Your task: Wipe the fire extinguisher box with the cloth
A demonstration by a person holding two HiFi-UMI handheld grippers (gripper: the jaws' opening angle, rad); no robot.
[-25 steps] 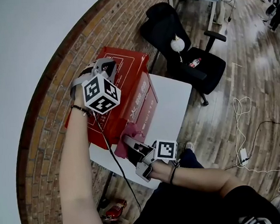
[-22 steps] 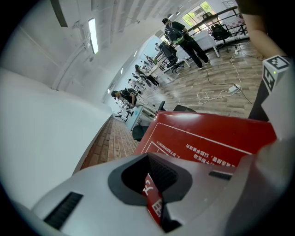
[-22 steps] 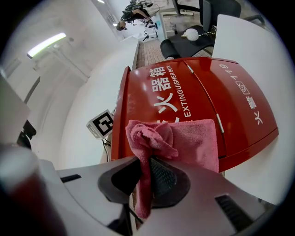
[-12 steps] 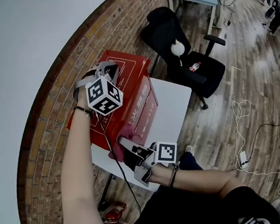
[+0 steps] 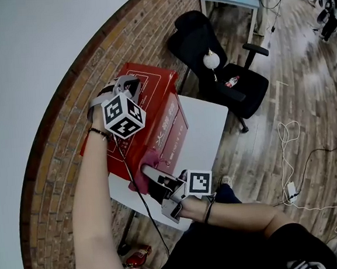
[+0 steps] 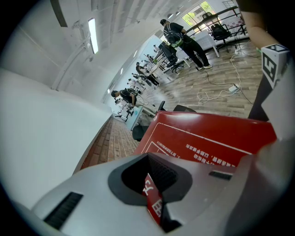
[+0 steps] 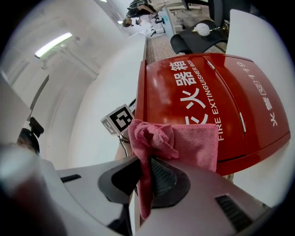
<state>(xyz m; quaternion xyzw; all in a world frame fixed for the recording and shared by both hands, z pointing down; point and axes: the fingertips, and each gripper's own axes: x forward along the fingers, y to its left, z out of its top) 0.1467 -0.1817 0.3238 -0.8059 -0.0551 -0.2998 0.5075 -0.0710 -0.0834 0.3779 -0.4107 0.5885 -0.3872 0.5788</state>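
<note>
A red fire extinguisher box [image 5: 154, 103] with white print stands on a white table [image 5: 206, 127] against a brick wall. My left gripper [image 5: 130, 83] rests on the box's top, jaws shut with nothing between them; the red top [image 6: 207, 138] fills the left gripper view. My right gripper [image 5: 151, 174] is shut on a pink cloth [image 5: 152, 158], which lies against the near end of the box's front face. In the right gripper view the cloth [image 7: 184, 140] spreads flat over the red front [image 7: 207, 87] below the lettering.
A black office chair [image 5: 221, 68] with a small white thing and a bottle on it stands beyond the table. White cables [image 5: 290, 149] lie on the wooden floor at right. A red object [image 5: 138, 256] lies on the floor under the table. People stand far off.
My right gripper has lifted the pink cloth up the box's front face, from near the table to about mid-height. The left gripper has stayed on the box top.
</note>
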